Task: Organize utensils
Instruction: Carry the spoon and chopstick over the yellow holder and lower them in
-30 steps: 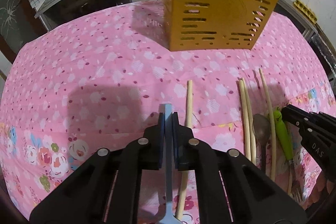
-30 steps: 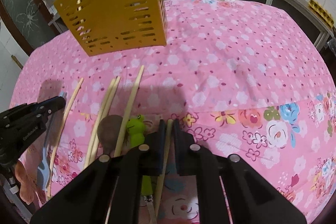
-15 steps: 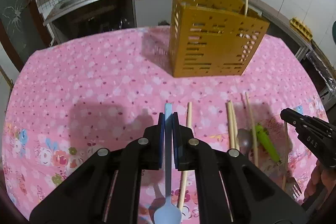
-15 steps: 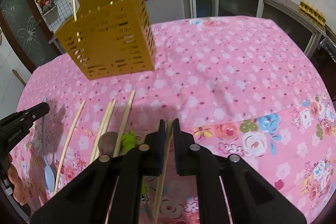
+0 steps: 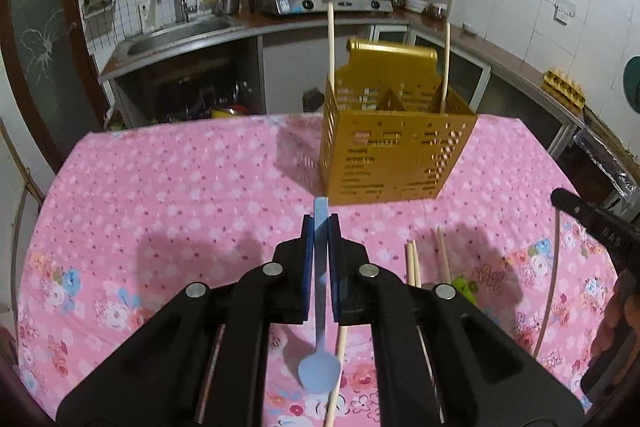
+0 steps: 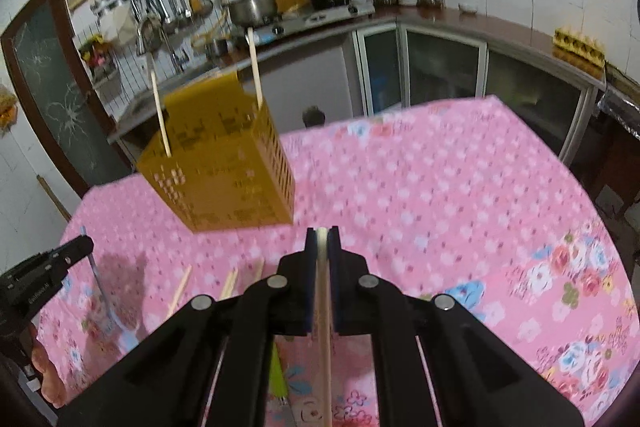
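Blue plastic is what your left gripper is pinching: the pads are clamped tight on the handle of the blue spoon, handle tip poking out ahead of the fingertips, bowl hanging back beneath the jaws above the cloth. Your right gripper is squeezed just as narrow on a single wooden chopstick, which runs lengthwise between the pads and back under the body.

Straight ahead of your left gripper and a touch to its right stands the yellow utensil holder, slotted walls, upright on the pink floral tablecloth. From your right gripper it sits ahead and off to the left, slightly blurred. Two chopsticks already stand in the holder, one at each side, leaning a little.

Down to the right of your left gripper, on the cloth, lie more loose chopsticks, and just beside them the green handle of another utensil, mostly hidden behind the gripper's body. One more chopstick lies under your left gripper, next to the spoon's bowl. Far right in the left view you can see your other gripper's tip, well apart from the holder. Beyond the table, the kitchen counter with sink and stove.
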A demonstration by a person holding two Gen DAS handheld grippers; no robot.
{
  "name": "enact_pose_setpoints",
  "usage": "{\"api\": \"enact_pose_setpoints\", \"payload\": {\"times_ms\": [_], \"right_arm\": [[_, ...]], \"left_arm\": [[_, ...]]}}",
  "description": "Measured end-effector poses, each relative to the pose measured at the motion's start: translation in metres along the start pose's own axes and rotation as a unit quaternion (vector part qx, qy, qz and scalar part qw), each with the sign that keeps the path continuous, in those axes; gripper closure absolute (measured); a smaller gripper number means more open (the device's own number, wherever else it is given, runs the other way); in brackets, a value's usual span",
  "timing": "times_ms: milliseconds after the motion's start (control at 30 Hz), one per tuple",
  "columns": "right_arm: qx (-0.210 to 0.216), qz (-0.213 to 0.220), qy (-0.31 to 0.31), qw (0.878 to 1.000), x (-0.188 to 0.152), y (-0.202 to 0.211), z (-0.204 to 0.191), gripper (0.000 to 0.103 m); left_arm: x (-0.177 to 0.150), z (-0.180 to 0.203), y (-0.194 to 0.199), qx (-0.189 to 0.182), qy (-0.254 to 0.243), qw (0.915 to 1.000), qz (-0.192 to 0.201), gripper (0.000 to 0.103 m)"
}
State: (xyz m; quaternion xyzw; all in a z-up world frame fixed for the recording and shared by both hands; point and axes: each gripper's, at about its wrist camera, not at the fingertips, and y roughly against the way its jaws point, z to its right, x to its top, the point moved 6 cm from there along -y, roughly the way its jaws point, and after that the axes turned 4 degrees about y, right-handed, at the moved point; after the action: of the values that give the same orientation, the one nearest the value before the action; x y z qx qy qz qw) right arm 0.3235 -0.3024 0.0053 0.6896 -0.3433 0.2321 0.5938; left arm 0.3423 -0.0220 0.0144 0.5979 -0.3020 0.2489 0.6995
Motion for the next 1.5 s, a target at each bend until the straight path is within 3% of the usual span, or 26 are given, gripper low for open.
{"api": "enact_pose_setpoints", "payload": {"times_ms": [367, 600, 1000, 1167, 1333, 1500], "right_arm": [[0.014, 0.093, 0.009, 0.995, 0.036, 0.021, -0.001, 0.097], [0.022, 0.174, 0.025, 0.984, 0.068, 0.036, -0.010, 0.097], [0.087, 0.282, 0.015, 0.955, 0.151, 0.069, -0.037, 0.097], [0.087, 0.317, 0.028, 0.944, 0.178, 0.067, -0.057, 0.097], [0.093, 0.347, 0.026, 0.933, 0.196, 0.058, -0.072, 0.097], [0.107, 0.376, 0.011, 0.920, 0.207, 0.038, -0.079, 0.097]], "left_arm": [[0.027, 0.003, 0.001, 0.001, -0.007, 0.9990, 0.044, 0.097], [0.056, 0.006, 0.007, -0.009, 0.001, 0.9974, 0.071, 0.097], [0.129, 0.030, 0.056, -0.033, -0.010, 0.9876, 0.153, 0.097], [0.156, 0.044, 0.068, -0.031, -0.024, 0.9819, 0.185, 0.097], [0.176, 0.060, 0.056, -0.025, -0.035, 0.9775, 0.207, 0.097], [0.177, 0.062, 0.022, -0.023, -0.033, 0.9792, 0.199, 0.097]]}}
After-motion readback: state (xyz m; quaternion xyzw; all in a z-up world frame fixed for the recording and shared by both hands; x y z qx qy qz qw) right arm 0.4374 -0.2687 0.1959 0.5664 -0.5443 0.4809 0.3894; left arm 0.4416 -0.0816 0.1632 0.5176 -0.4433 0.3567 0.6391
